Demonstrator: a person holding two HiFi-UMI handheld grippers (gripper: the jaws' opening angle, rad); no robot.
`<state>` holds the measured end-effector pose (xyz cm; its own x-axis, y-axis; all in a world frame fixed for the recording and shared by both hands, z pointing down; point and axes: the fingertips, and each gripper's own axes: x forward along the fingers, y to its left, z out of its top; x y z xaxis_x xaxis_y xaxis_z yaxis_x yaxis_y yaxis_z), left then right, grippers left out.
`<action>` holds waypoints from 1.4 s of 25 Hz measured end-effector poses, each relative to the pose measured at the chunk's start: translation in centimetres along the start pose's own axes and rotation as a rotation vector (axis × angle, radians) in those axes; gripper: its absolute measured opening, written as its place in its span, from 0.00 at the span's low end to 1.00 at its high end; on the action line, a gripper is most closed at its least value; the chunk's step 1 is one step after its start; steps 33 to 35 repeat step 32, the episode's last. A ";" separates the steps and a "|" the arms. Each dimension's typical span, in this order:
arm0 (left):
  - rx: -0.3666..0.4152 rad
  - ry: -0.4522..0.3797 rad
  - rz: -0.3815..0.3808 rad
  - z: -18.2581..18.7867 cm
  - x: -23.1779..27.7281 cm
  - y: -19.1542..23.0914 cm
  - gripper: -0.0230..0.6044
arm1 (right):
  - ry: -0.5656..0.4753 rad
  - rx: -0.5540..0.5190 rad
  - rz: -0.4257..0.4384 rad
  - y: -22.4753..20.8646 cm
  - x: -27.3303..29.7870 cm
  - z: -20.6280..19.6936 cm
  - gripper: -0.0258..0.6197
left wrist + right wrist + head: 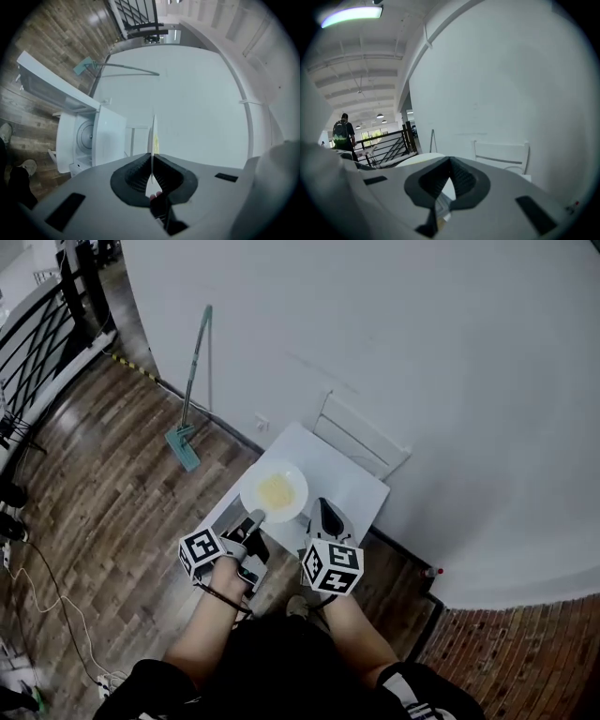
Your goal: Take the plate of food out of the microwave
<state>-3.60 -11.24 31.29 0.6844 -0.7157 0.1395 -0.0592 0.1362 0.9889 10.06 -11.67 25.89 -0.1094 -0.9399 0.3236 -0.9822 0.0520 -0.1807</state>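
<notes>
A white plate (274, 491) with yellow food on it hangs level above the white microwave's top (352, 486). My left gripper (257, 517) is shut on its near rim. In the left gripper view the plate (153, 136) shows edge-on, pinched between the black pads (138, 169), and the microwave (110, 136) stands to the left with its door (51, 89) swung open and the turntable cavity (86, 136) bare. My right gripper (324, 513) hovers just right of the plate, shut with nothing held. In the right gripper view its pads (459, 176) meet, and the plate's rim (417, 157) shows at left.
A white chair (361, 435) stands against the wall behind the microwave. A green mop (190, 395) leans on the wall to the left. A black railing (37, 343) runs at far left over wooden floor. A person (340, 132) stands far off.
</notes>
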 end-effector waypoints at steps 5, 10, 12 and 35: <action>0.048 -0.002 -0.054 0.5 0.9 -6.3 0.06 | -0.105 -0.027 -0.017 0.1 -1.1 5.8 0.06; 0.074 -0.005 -0.090 1.5 1.5 -9.8 0.06 | -0.144 -0.016 -0.010 0.5 -1.0 8.3 0.06; 0.072 -0.002 -0.099 1.2 1.6 -10.4 0.06 | -0.141 -0.013 -0.003 0.6 -1.0 8.1 0.06; 0.091 0.021 -0.077 2.9 2.4 -9.9 0.06 | -0.131 -0.040 -0.014 2.1 0.8 7.3 0.06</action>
